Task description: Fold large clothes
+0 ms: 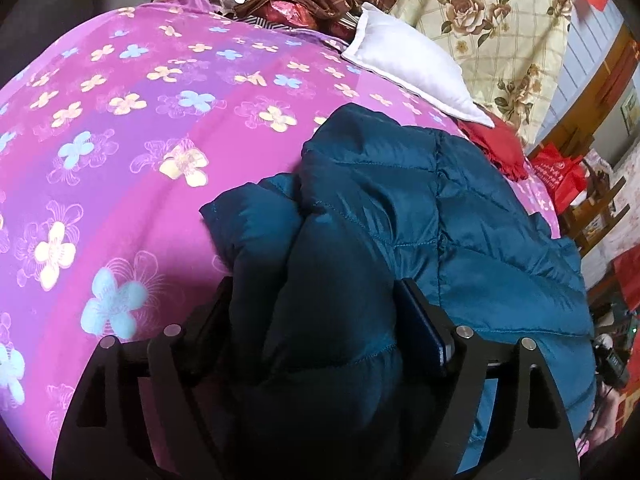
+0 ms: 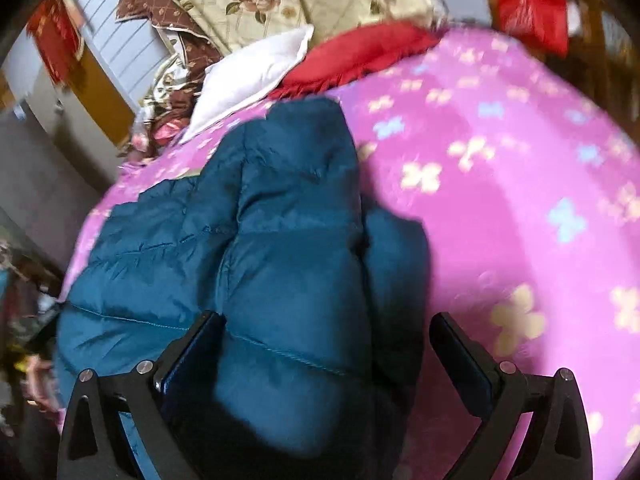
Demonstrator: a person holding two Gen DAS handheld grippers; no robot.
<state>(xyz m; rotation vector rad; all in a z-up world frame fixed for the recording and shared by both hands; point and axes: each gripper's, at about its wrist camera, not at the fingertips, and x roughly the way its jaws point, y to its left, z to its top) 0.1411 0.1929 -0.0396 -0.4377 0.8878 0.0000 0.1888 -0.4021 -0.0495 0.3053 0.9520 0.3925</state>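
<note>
One teal quilted down jacket point(image 1: 400, 208), bunched and partly folded, lies on a bed under one pink floral bedsheet point(image 1: 120, 140). Two grippers: the left gripper point(image 1: 312, 320) has its jaws clamped on a thick fold of the jacket; the right gripper point(image 2: 326, 344) has its jaws apart, straddling the jacket's near edge, the right finger over bare sheet. Beyond the jacket: one white pillow point(image 1: 408, 64), one red cloth point(image 1: 492, 144), one cream rose-print quilt point(image 1: 488, 20).

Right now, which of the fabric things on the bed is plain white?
The white pillow, wedged between the pink flowered bedsheet and the rose-print quilt. The puffer jacket is teal; the cloth beside it is red.
</note>
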